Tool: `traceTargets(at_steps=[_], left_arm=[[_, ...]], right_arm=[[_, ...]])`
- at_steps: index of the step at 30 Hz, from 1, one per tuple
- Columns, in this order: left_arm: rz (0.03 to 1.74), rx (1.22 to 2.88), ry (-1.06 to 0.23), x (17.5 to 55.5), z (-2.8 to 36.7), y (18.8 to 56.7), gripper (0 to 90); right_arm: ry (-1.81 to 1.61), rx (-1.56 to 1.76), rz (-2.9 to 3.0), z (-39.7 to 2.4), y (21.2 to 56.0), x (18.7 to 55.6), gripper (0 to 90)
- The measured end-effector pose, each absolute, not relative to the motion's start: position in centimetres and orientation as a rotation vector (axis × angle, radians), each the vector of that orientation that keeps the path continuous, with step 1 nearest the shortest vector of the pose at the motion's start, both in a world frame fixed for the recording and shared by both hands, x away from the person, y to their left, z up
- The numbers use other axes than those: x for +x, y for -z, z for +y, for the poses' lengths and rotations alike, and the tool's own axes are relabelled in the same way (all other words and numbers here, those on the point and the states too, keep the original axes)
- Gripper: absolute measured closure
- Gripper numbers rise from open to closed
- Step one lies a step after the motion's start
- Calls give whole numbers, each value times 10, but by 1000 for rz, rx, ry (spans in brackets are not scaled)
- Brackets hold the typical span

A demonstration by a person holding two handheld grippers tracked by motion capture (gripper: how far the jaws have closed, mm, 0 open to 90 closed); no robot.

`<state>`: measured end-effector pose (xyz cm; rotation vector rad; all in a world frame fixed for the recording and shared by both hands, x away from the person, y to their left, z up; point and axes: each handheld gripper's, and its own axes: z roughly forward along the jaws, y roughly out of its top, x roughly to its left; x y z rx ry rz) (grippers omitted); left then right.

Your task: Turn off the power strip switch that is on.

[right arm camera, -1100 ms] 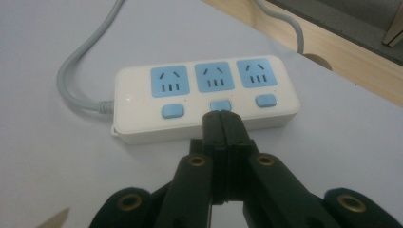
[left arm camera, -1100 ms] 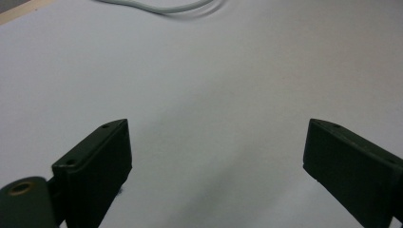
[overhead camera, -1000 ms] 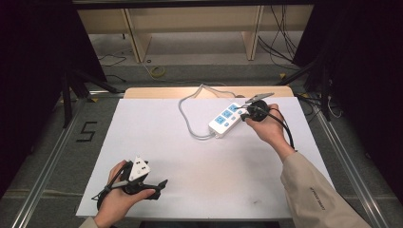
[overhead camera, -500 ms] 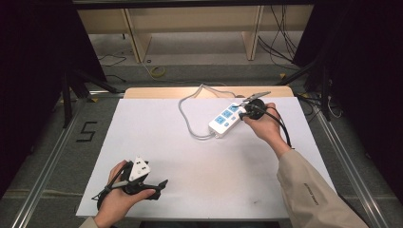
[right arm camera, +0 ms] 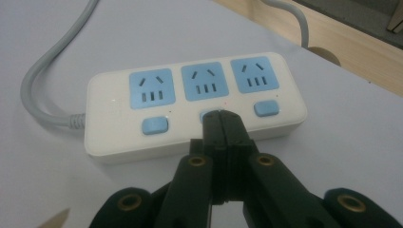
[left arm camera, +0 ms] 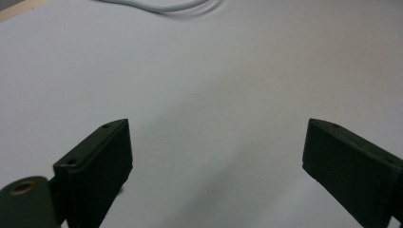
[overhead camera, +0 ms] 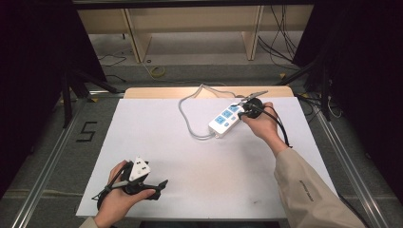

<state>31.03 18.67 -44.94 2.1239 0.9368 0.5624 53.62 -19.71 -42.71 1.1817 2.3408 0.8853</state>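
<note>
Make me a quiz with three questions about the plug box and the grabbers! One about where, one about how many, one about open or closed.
1. Where is the power strip?
A. by the left gripper
B. at the right gripper
C. on the floor

2. How many blue sockets does it have?
A. two
B. three
C. five

3. How is the left gripper?
A. open
B. shut
C. holding a cord

Answers: 1 B, its closed fingers point at the middle blue button. 2 B, three sit in a row. 3 A, its fingers stand wide apart over the bare table.
</note>
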Motion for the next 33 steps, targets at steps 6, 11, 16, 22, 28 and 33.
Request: traceTargets(at_steps=[6, 11, 16, 22, 28, 33], left_arm=[[934, 2126, -561, 310, 187, 449, 91], [933, 2126, -562, 310, 187, 449, 92], [928, 2129, -563, 310, 187, 449, 92], [926, 2130, -562, 310, 187, 449, 92], [927, 2126, -559, 310, 186, 450, 92], [923, 2133, -558, 310, 187, 449, 93]], right_arm=[[-882, 1192, 2342, -194, 433, 542, 900], [-875, 1200, 2344, -191, 435, 547, 900], [-871, 1211, 2346, -189, 440, 550, 900], [-871, 1213, 2351, -184, 446, 553, 900], [-872, 1212, 2349, -181, 447, 556, 900], [-873, 1212, 2345, -179, 446, 559, 900]])
